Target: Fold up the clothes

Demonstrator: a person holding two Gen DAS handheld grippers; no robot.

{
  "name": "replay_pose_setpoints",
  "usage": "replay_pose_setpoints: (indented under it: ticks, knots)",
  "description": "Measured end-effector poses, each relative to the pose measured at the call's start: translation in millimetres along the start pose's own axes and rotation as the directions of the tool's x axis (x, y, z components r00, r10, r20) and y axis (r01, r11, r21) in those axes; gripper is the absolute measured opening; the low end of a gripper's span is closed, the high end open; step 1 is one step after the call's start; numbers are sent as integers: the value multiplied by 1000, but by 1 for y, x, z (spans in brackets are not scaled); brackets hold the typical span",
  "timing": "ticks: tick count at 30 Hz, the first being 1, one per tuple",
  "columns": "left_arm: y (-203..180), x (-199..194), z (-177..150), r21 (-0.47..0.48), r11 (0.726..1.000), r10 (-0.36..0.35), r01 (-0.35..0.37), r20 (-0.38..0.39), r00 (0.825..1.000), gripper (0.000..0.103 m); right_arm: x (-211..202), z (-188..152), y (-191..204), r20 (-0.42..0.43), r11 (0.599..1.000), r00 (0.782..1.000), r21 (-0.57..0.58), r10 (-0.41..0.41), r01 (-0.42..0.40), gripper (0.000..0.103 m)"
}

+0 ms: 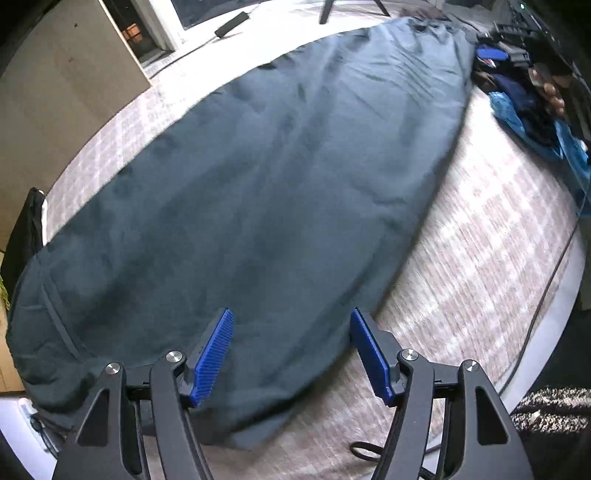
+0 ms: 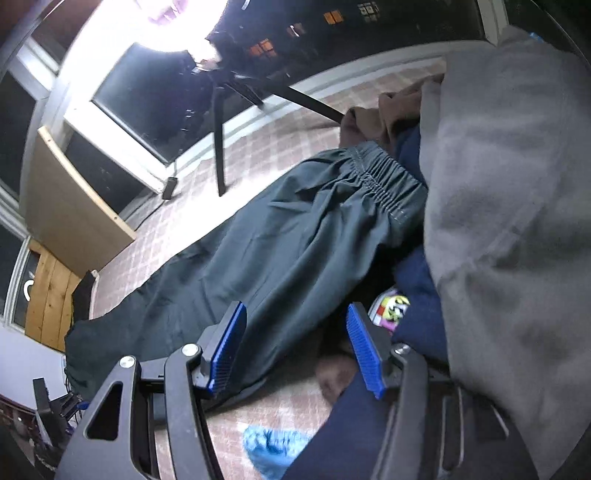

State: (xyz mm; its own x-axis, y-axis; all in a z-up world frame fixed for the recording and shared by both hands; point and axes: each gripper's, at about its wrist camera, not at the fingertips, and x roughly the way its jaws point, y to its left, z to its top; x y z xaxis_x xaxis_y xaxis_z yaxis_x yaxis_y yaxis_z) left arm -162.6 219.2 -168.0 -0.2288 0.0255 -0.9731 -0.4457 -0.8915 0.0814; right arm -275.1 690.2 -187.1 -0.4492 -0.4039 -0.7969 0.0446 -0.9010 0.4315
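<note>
Left wrist view
Left tool (image 1: pixel 291 356): one, two blue ribbed pads standing well apart, nothing between them, hovering over the near edge of the garment
Dark green trousers (image 1: pixel 258 184): one garment, spread flat and long on the checked bed cover (image 1: pixel 480 258), running from the near left end to the far right
Pile of clothes (image 1: pixel 517 85): one heap at the far right end, dark blue and black pieces; the count of pieces cannot be told
Blue plastic bag (image 1: pixel 535 129): one, beside the pile at the right edge
Cable (image 1: pixel 543 302): one dark cord along the right rim of the bed
Wooden board (image 1: pixel 66 81): one, at the far left
Black adapter (image 1: pixel 231 24): one, on the far sill

Right wrist view
Right tool (image 2: pixel 295 347): one, two blue pads apart with a moderate gap, gripping nothing; the trousers' edge lies below the left pad
Dark green trousers (image 2: pixel 295 236): same single garment, elastic waistband (image 2: pixel 384 177) at the far end, touching the heap
Grey fleece (image 2: pixel 509 221): one, large, filling the right side
Navy garments (image 2: pixel 417 280): at least two dark blue pieces, under and beside the fleece
Brown garment (image 2: pixel 388 114): one, behind the waistband
Printed item (image 2: pixel 391 306): one, bright multicoloured, just right of the right pad
Tripod legs (image 2: pixel 219 147): two visible, standing beyond the bed
</note>
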Motion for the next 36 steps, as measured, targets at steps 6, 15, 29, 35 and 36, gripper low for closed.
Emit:
replay_pose_setpoints:
  ticks: [6, 15, 29, 35, 36]
  knots:
    - [14, 7, 15, -2, 1000, -15, 15, -18, 1000, 64, 36, 11, 12, -3, 991, 991, 12, -136, 136, 55]
    - [26, 19, 22, 15, 997, -71, 72, -37, 997, 64, 34, 14, 19, 48, 993, 993, -27, -111, 112, 5]
    - [64, 12, 18, -50, 997, -62, 60, -29, 998, 64, 52, -26, 182, 146, 767, 972, -598, -183, 234, 4]
    - [89, 8, 6, -119, 991, -59, 55, -33, 998, 64, 96, -79, 223, 17, 663, 987, -739, -158, 119, 5]
    - [91, 8, 5, -118, 992, -58, 53, -36, 998, 64, 95, -80, 221, 23, 664, 988, -738, -155, 121, 5]
